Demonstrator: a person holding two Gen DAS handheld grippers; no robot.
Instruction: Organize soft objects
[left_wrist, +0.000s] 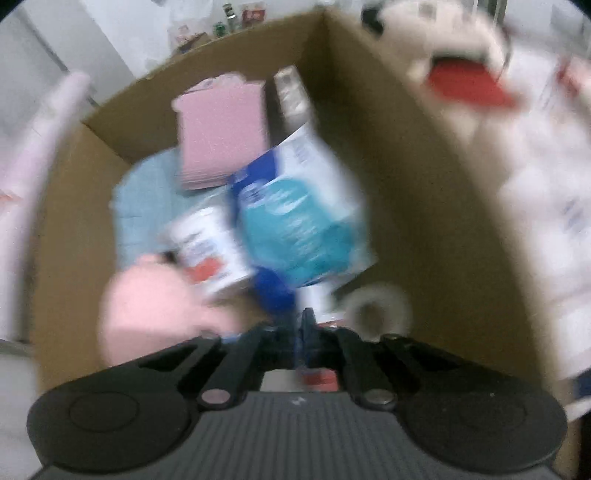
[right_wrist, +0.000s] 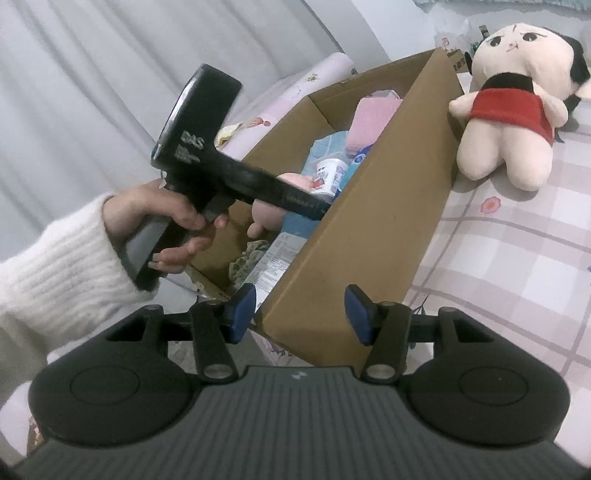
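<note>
A brown cardboard box (right_wrist: 369, 236) stands on a checked bedspread. It holds a pink plush (left_wrist: 155, 306), a pink cloth (left_wrist: 221, 129), a blue-and-teal soft pack (left_wrist: 295, 218), a white pot (left_wrist: 207, 247) and a tape roll (left_wrist: 376, 306). My left gripper (left_wrist: 301, 332) is over the box with its fingers closed together on the lower edge of the teal pack; the view is blurred. It also shows in the right wrist view (right_wrist: 236, 177), reaching into the box. My right gripper (right_wrist: 301, 314) is open and empty at the box's near corner. A doll in a red dress (right_wrist: 513, 110) lies outside the box.
A pink rolled mat (right_wrist: 295, 92) lies behind the box against a white curtain (right_wrist: 92, 92). The checked bedspread (right_wrist: 517, 277) stretches to the right. A green cloth (right_wrist: 251, 258) and a printed packet (right_wrist: 277, 262) sit at the box's near end.
</note>
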